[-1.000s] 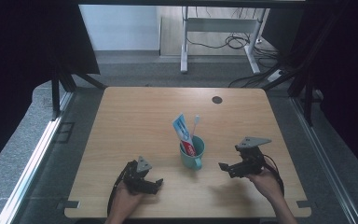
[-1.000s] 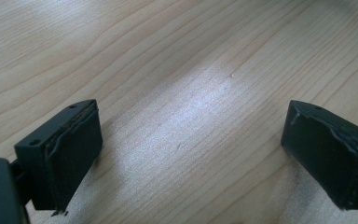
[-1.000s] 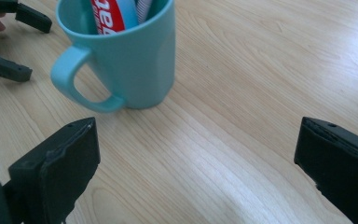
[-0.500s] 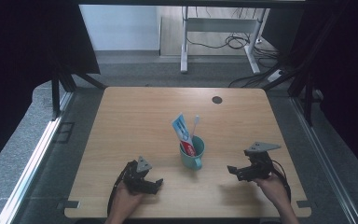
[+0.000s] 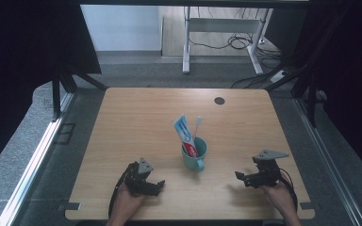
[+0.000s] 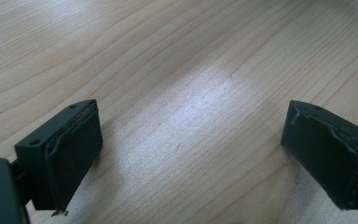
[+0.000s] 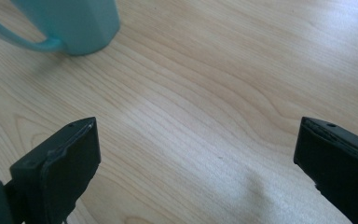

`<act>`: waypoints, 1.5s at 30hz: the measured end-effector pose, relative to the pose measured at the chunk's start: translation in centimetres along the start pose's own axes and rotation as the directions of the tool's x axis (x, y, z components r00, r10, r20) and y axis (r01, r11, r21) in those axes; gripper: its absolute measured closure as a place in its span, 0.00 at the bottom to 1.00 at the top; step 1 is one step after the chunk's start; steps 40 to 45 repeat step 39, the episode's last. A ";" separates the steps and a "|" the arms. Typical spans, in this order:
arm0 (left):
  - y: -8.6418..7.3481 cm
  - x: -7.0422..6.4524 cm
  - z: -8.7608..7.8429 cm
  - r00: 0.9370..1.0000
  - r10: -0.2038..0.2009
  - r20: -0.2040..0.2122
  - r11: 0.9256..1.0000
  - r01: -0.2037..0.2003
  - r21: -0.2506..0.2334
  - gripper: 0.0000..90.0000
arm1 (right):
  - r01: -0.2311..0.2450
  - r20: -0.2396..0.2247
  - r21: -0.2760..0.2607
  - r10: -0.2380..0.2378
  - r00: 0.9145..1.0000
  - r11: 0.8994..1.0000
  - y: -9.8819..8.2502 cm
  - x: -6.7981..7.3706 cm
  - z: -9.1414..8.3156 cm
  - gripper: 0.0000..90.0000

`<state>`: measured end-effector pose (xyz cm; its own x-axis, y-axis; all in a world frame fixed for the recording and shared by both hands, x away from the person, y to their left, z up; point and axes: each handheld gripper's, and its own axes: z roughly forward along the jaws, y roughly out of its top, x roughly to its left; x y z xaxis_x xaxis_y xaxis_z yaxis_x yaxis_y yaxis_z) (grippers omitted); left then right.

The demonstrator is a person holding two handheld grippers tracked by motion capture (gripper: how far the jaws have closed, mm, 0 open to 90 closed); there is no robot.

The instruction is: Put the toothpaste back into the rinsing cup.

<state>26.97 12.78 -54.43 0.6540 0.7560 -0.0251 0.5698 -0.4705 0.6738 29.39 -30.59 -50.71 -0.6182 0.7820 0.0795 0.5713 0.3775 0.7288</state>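
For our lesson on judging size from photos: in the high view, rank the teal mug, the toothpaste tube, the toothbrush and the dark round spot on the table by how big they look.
1. Teal mug.
2. Toothpaste tube, partly hidden inside the mug.
3. Toothbrush, thin and partly hidden too.
4. Dark round spot, though it lies farther from the camera.

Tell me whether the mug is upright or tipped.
Upright: the mug stands on the table, mouth up, toothpaste and toothbrush poking out.
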 end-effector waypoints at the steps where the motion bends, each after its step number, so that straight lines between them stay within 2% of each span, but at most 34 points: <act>1: 0.0 0.0 0.0 1.000 0.000 0.000 1.000 0.000 0.000 0.06 | 0.001 0.004 0.001 -0.001 1.000 1.000 -0.2 0.0 0.1 0.00; 21: 0.0 0.0 0.0 1.000 -0.001 -0.001 1.000 0.001 -0.001 0.06 | -0.008 0.030 0.047 0.006 1.000 0.999 -2.9 0.0 1.7 0.00; 22: 0.0 0.0 0.0 1.000 -0.001 -0.001 1.000 0.001 -0.001 0.06 | -0.003 0.039 0.037 0.002 0.999 0.999 -3.0 0.0 1.7 0.00; 26: 0.0 0.0 0.0 1.000 -0.001 -0.001 1.000 0.001 -0.001 0.06 | 0.004 0.050 0.025 -0.005 0.999 1.000 -3.2 0.1 1.8 0.00; 30: 0.0 -0.1 0.0 1.000 -0.005 -0.002 1.000 0.005 -0.004 0.06 | 0.029 0.078 0.040 -0.032 0.996 0.999 -3.2 0.5 1.9 0.00; 45: 0.0 -0.1 0.0 1.000 -0.005 -0.002 1.000 0.005 -0.005 0.06 | 0.028 0.080 0.040 -0.031 0.996 0.999 -3.2 0.5 1.9 0.00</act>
